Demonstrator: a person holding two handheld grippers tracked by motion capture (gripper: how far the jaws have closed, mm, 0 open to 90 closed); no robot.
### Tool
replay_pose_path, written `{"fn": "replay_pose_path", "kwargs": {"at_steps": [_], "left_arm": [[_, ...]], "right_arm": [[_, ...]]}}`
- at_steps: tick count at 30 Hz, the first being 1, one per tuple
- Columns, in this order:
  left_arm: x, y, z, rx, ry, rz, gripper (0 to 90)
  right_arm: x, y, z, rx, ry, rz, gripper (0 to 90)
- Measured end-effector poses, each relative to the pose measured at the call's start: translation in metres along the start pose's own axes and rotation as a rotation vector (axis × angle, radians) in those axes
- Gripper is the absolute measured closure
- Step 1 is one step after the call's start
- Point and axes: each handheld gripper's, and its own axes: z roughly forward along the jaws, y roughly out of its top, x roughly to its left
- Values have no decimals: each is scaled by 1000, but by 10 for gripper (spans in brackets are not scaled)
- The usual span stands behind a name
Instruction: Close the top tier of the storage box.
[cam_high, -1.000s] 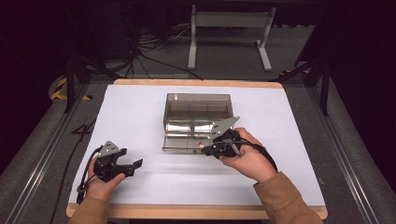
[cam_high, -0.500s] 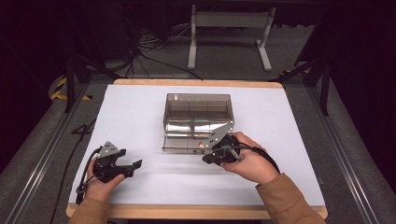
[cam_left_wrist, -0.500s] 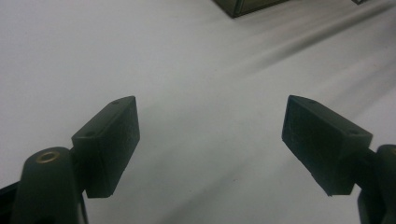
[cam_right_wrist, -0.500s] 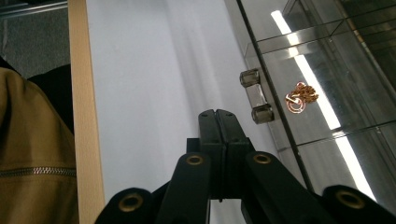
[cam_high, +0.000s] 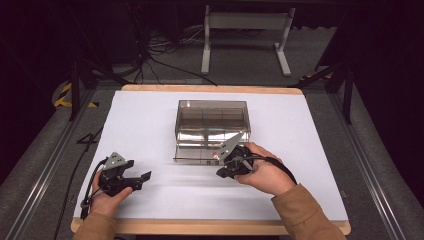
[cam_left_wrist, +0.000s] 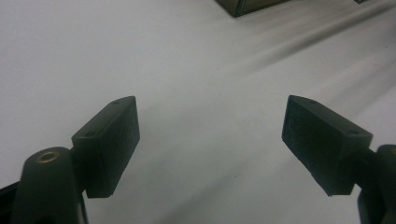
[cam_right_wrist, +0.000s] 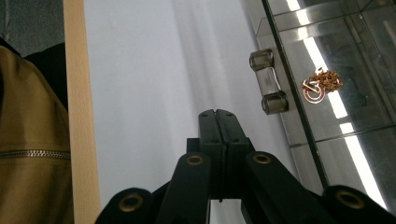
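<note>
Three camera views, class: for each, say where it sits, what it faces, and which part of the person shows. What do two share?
High view: above the person's side, looking down on the table; both hands and grippers show.
Left gripper view: rides the left gripper, facing white tabletop; open jaws show.
Right gripper view: rides the right gripper, facing the drawer handle; shut jaws, tan sleeve.
Shared: high and right gripper views show the clear box.

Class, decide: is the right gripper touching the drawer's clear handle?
Apart. The right gripper view shows the right gripper shut, with bare white table between it and the handle.
</note>
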Motion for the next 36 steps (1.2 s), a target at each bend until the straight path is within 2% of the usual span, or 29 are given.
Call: {"fn": "replay_pose_path", "kwargs": {"at_steps": [8, 15, 20, 24, 25, 30, 36], "left_arm": [[0, 0, 0, -3, 4, -1, 198], [0, 0, 0, -2, 3, -1, 197], [0, 0, 0, -2, 4, 1, 197], [0, 0, 0, -2, 5, 1, 197], [0, 0, 0, -2, 5, 0, 198], [0, 0, 0, -3, 5, 0, 198], [0, 0, 0, 1, 2, 2, 197]], "right_arm": [[-8, 0, 10, 18, -9, 14, 900], [-12, 0, 12, 10, -49, 33, 900], [-11, 0, 11, 18, -75, 49, 900], [-11, 0, 10, 14, -103, 38, 900], [-11, 0, 9, 16, -107, 50, 900], [-10, 0, 9, 16, -116, 50, 900], [-12, 1, 7, 1, -149, 51, 900]]}}
